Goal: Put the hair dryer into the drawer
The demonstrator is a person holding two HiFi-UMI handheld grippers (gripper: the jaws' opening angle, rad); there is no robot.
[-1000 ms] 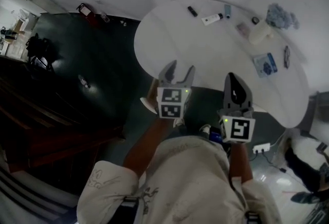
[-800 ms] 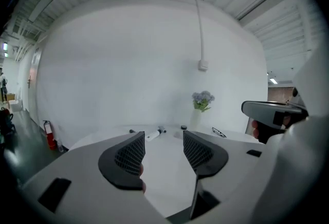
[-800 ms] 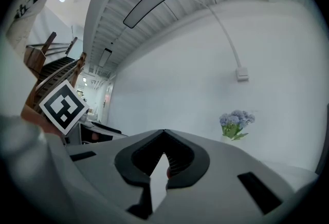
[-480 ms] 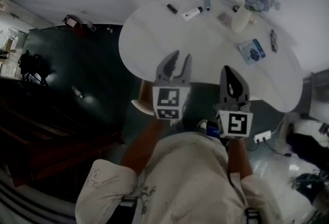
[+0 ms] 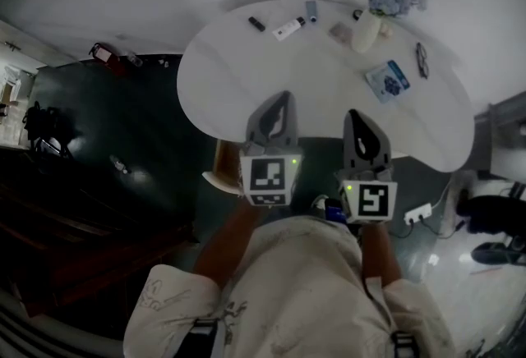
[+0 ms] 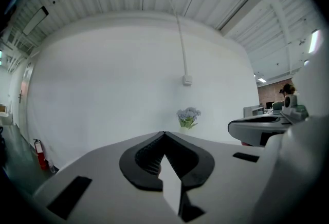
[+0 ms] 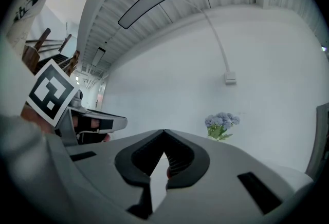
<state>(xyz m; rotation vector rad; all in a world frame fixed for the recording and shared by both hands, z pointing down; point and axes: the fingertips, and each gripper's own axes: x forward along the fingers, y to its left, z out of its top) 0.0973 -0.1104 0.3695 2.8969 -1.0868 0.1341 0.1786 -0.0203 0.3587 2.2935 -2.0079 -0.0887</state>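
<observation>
Shut within the last moment from a wide spread, the left claw (image 5: pixel 284 98) is held with nothing between its jaws, raised level beside the right claw (image 5: pixel 354 115), which is likewise closed and empty. Both are pointed over the near edge of a white tabletop (image 5: pixel 238 61), where a vase of flowers (image 5: pixel 371 20) and small items are laid out. No hair dryer or drawer is seen in any view, so the task is judged not yet begun.

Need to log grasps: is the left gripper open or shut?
Shut and empty. In its own view the left gripper has its jaw tips together, with nothing between them.
</observation>
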